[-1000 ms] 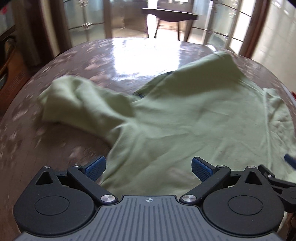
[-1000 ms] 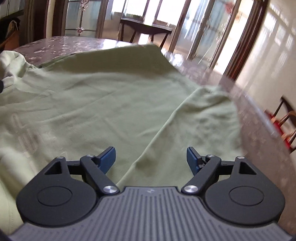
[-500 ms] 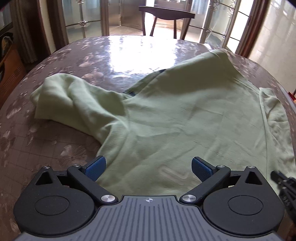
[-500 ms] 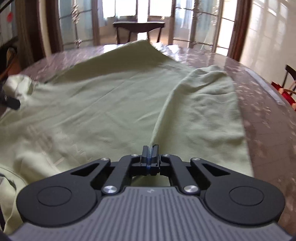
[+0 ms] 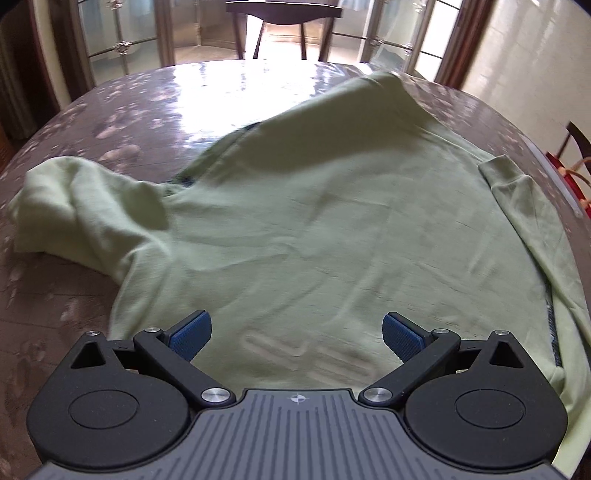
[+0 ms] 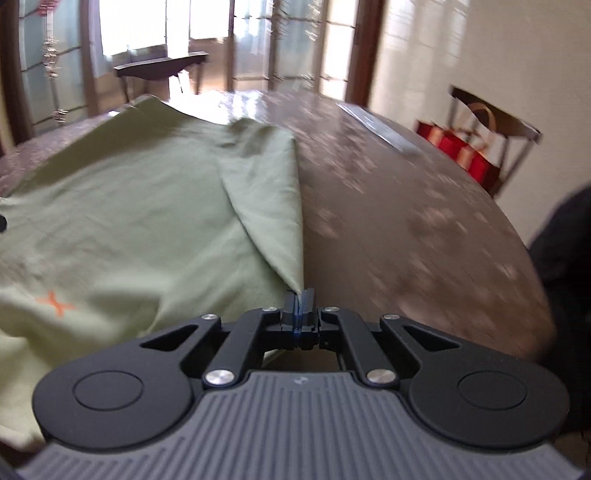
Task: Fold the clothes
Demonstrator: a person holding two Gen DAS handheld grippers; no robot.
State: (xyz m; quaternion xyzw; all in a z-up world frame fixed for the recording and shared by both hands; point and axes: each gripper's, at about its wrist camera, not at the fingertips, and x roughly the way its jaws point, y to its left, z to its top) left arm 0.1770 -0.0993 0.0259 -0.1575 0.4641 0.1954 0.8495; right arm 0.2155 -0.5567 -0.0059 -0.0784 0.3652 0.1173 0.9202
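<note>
A pale green long-sleeved shirt (image 5: 314, 221) lies spread over a round brown patterned table (image 5: 147, 110). One sleeve (image 5: 74, 214) is bunched at the left, the other sleeve (image 5: 524, 206) lies along the right side. My left gripper (image 5: 297, 332) hovers open over the shirt's near part, nothing between its blue pads (image 5: 192, 334). In the right wrist view my right gripper (image 6: 300, 299) is shut on the edge of the shirt (image 6: 129, 221), and a fold of cloth (image 6: 273, 199) is pulled taut toward its tips. An orange cross mark (image 6: 55, 302) shows on the cloth.
Bare table (image 6: 406, 221) stretches right of the shirt. A chair with a red bag (image 6: 461, 151) stands past the table's right rim. Another dark chair (image 5: 284, 14) and glazed doors stand behind the table. A dark sleeve (image 6: 565, 258) shows at the right edge.
The right gripper went from wide open to shut on the shirt's edge, then swung right, dragging the cloth into a taut fold. The left gripper drifted slightly right over the shirt, staying open.
</note>
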